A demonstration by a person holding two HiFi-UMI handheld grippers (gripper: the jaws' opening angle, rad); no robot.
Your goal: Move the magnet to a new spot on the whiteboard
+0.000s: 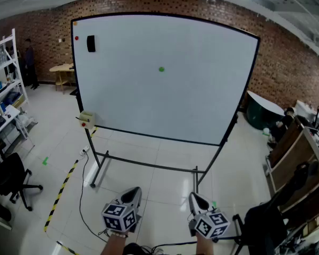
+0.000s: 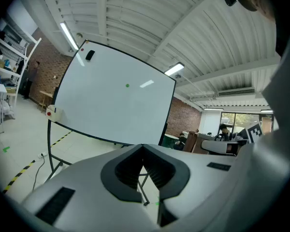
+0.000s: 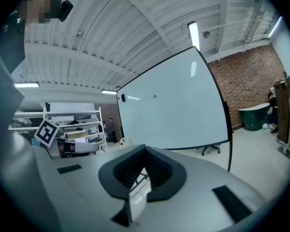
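Indoors, a person holding a gripper in each hand faces a large whiteboard [image 1: 165,78] that stands on a black frame before a brick wall [image 1: 292,57]. A small green magnet [image 1: 161,69] sits on the board's white face, a little above its middle and well apart from both tools. Near the board's top left corner are a black eraser [image 1: 91,43] and, just to its left, a small red magnet [image 1: 77,38]. A pale box [image 1: 86,119] with a red spot hangs at the lower left edge of the frame.

The left gripper [image 1: 131,194] and the right gripper [image 1: 196,200] are low at the near edge of the head view. They are side by side but not touching, and both point toward the board over the tiled floor [image 1: 149,185]. Each gripper's own view shows its dark jaws brought together at the tips with nothing between them, and the board and green magnet lie far beyond.

Yellow-and-black tape [image 1: 61,193] runs across the floor at left, near a black office chair [image 1: 13,177]. White shelves [image 1: 5,57] line the far left, where another person [image 1: 29,62] stands by the wall.
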